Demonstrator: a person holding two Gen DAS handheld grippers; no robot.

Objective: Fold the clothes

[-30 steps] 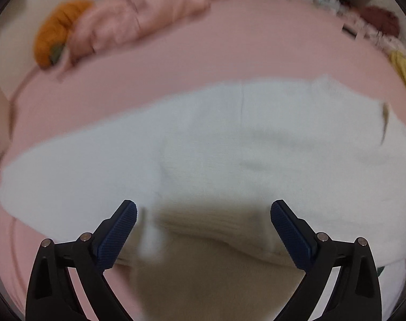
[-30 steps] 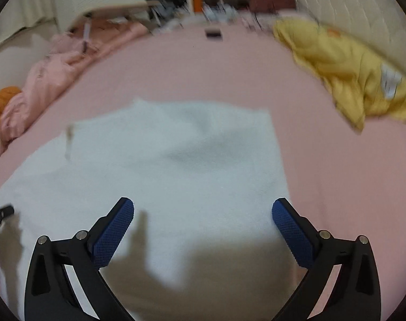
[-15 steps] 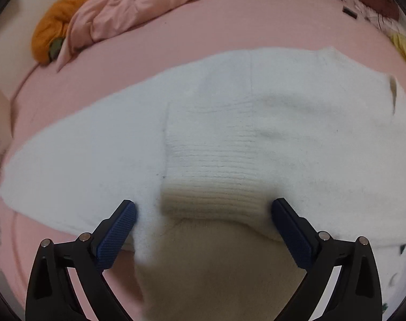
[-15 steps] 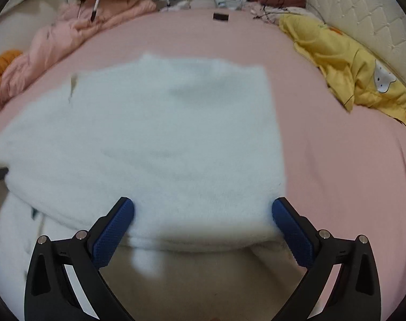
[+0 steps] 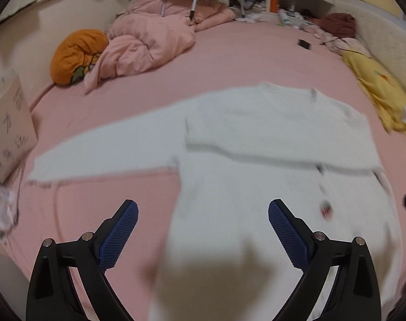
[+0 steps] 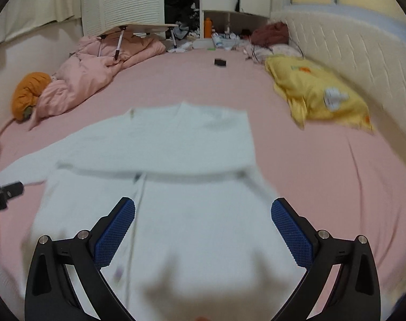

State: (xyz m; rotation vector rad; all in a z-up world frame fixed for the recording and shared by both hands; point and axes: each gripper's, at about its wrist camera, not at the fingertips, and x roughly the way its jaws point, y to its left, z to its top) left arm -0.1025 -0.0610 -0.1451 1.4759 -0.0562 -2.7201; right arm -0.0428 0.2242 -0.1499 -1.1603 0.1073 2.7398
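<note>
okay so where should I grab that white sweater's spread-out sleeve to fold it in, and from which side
Take the white sweater by the cuff end of its outstretched sleeve, which lies flat on the pink bed sheet pointing toward the cardboard box. That end is free and single-layered, probably easiest for the open left gripper to pinch from the sleeve's near long edge, then carry across the body.

Each hand-held gripper, left and right, has 2 black, cut-out triangular arms, 2 silver screws on each arm, and blue fingers with a fine cross-hatched grip texture.
</note>
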